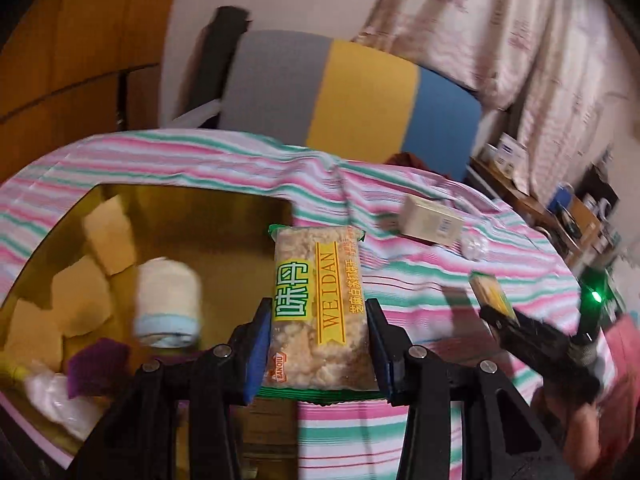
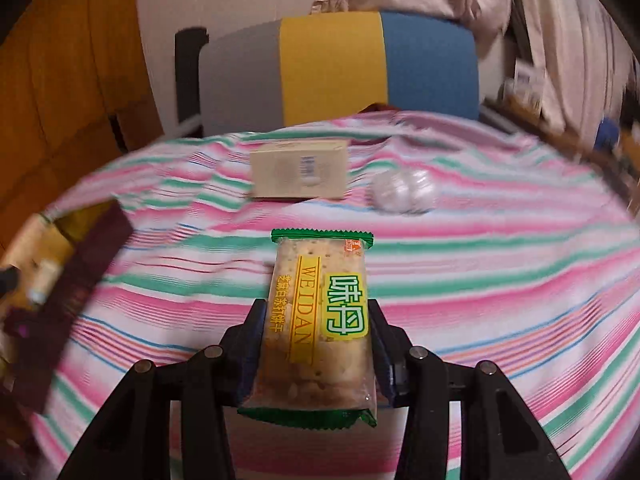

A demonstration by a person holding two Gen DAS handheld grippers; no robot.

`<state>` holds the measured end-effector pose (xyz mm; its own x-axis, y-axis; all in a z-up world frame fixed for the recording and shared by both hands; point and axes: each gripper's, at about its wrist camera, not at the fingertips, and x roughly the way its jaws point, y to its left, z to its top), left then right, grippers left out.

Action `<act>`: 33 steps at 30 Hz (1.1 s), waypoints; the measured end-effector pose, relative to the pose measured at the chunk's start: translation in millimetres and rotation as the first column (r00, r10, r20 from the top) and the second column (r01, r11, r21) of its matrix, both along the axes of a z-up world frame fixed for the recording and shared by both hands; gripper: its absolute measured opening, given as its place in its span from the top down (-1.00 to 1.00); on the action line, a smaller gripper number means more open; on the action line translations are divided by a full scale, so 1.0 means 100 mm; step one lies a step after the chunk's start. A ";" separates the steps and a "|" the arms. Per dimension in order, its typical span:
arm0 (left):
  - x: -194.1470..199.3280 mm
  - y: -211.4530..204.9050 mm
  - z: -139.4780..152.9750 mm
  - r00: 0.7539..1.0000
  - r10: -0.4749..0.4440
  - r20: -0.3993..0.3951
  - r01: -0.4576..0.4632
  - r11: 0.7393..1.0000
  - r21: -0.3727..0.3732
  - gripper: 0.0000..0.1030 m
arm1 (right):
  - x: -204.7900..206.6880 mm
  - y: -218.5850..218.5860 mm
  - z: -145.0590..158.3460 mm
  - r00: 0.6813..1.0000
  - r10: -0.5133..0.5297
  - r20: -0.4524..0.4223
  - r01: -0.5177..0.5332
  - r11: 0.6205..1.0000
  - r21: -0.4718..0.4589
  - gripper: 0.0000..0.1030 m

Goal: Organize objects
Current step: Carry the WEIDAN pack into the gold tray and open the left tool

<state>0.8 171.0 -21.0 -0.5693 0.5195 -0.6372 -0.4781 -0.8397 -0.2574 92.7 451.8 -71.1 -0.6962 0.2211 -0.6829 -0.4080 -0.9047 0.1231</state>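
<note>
striped cloth (image 1: pixel 420 280) in pink, green and white covers the surface, and everything else sits relative to it. the left gripper (image 1: pixel 318 316) has its blue-padded fingers (image 1: pixel 256 344) clamped on the long sides of a clear cracker packet (image 1: pixel 320 308) with a yellow weidan label and green crimped ends; the packet is lifted off the cloth and hangs partly over the near edge of a yellow-lined box (image 1: pixel 224 216) set at the cloth's left side. inside that box lie pale yellow sponge blocks (image 1: pixel 108 236), a cream roll with a light blue band (image 1: pixel 168 304), a purple piece (image 1: pixel 96 364) and something white and crumpled (image 1: pixel 52 396).

the right gripper (image 2: pixel 318 316) has its fingers (image 2: pixel 380 344) pressed against a second cracker packet (image 2: pixel 320 320) of the same kind, held above the middle of the cloth. farther back on the cloth lies a beige carton (image 2: pixel 300 170), and just to its right a clear round plastic thing (image 2: pixel 402 190), blurred. behind the cloth stands a panel striped grey, yellow and blue (image 2: pixel 332 68). at the cloth's left edge the box flap shows dark and blurred.
</note>
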 end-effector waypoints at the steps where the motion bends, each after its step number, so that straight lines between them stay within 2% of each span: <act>1: -0.05 -0.05 -0.02 1.000 0.016 0.013 -0.016 1.000 0.001 0.13 | -0.02 -0.07 -0.02 1.000 0.004 -0.011 -0.004 1.000 -0.024 0.07; 6: -0.32 -0.21 -0.14 0.994 0.083 0.070 -0.081 0.996 -0.035 0.13 | -0.09 -0.52 -0.03 0.998 0.063 -0.031 -0.064 0.998 -0.011 0.07; 11: -0.54 -0.21 -0.29 0.987 0.072 0.146 -0.061 0.995 -0.076 0.13 | -0.11 -0.80 0.02 0.993 0.107 -0.045 -0.107 0.994 -0.005 0.07; 18: -0.65 -0.11 -0.38 0.985 0.046 0.164 -0.026 0.993 -0.118 0.15 | -0.07 -0.99 0.01 0.991 0.121 -0.060 -0.125 0.991 -0.056 0.07; 21: -0.64 -0.13 -0.37 0.984 0.045 0.172 -0.029 0.995 -0.095 0.14 | -0.07 -1.03 0.02 0.990 0.124 -0.064 -0.129 0.989 -0.067 0.07; 22: -0.63 -0.15 -0.36 0.985 0.045 0.166 -0.030 0.995 -0.091 0.11 | -0.07 -1.05 0.04 0.990 0.128 -0.066 -0.133 0.989 -0.071 0.07; 24: -0.57 -0.19 -0.33 0.987 0.047 0.152 -0.035 0.996 -0.079 -0.17 | -0.06 -1.08 0.05 0.989 0.134 -0.068 -0.139 0.987 -0.076 0.07; 27: -0.42 -0.28 -0.25 0.993 0.053 0.110 -0.047 0.997 -0.055 -0.48 | -0.08 -1.12 0.08 0.987 0.142 -0.070 -0.148 0.986 -0.081 0.07; 29: -0.29 -0.33 -0.21 0.997 0.045 0.069 -0.041 0.998 -0.056 -0.50 | -0.10 -1.14 0.10 0.987 0.144 -0.074 -0.151 0.984 -0.093 0.07; 33: -0.09 -0.41 -0.17 0.999 0.033 -0.004 -0.033 0.995 -0.091 -0.71 | -0.14 -1.19 0.14 0.984 0.156 -0.080 -0.164 0.981 -0.106 0.07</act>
